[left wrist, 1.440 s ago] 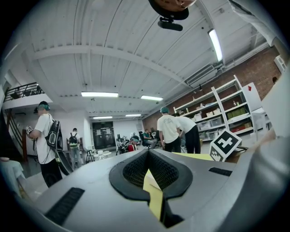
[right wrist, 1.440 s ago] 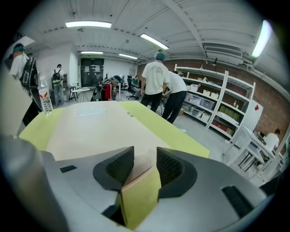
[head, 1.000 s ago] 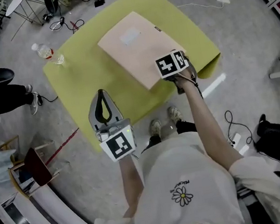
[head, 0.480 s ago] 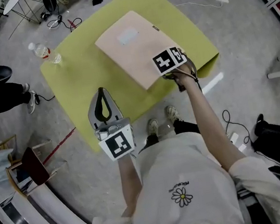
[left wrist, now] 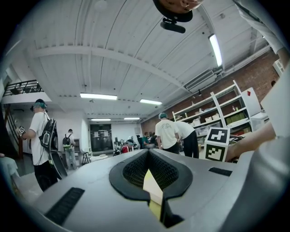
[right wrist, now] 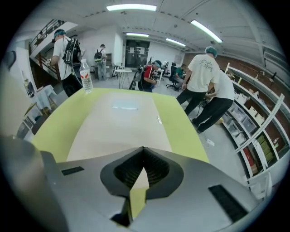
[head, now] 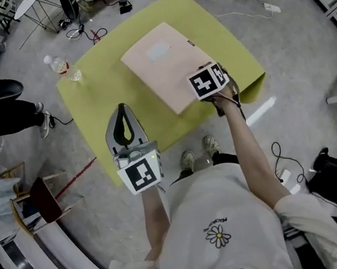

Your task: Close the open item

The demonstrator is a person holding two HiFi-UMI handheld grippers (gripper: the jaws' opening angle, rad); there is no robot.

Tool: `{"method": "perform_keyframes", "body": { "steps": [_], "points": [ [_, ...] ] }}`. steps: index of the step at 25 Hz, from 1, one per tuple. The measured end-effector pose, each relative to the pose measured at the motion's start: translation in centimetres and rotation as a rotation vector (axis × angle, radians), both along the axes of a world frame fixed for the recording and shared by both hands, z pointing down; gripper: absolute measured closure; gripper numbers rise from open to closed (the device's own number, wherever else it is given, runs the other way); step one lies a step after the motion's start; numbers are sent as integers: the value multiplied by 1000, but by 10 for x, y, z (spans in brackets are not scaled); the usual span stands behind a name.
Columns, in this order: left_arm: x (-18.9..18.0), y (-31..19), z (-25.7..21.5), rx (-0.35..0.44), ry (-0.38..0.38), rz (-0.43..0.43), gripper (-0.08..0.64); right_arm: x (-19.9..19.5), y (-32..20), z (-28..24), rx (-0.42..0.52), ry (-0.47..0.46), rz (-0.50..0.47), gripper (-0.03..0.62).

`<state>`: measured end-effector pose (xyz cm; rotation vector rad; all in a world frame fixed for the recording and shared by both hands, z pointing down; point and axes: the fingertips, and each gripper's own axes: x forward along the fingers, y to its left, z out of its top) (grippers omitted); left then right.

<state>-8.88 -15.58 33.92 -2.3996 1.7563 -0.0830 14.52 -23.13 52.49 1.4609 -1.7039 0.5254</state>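
Tongs: the left tongs (head: 122, 109) are closed and empty above the table's (head: 101, 90) near edge. The right tongs (right wrist: 143, 149) are closed and empty, staying at the pink folder's (head: 166, 61) near corner. Over the last 1 second nothing shifted. The folder lies flat mid-table, so closing looks done.

A big industrial workshop hall: ribbed ceiling (left wrist: 113, 41) with strip lights (left wrist: 97, 96), brick wall (left wrist: 265, 74), metal shelving (left wrist: 226, 111) holding boxes, cables (head: 82, 30) across the grey floor (head: 304, 33), people (right wrist: 203, 74) working.
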Motion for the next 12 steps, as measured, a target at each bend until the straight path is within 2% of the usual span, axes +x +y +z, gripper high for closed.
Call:
{"method": "perform_keyframes", "body": {
  "steps": [7,12],
  "points": [
    [13,2,-31,64,-3,16,546,2,-3,-65,211,-63,30,580],
    [10,7,-49,92,17,13,546,-23,8,-130,465,-267,-11,580]
  ]
}}
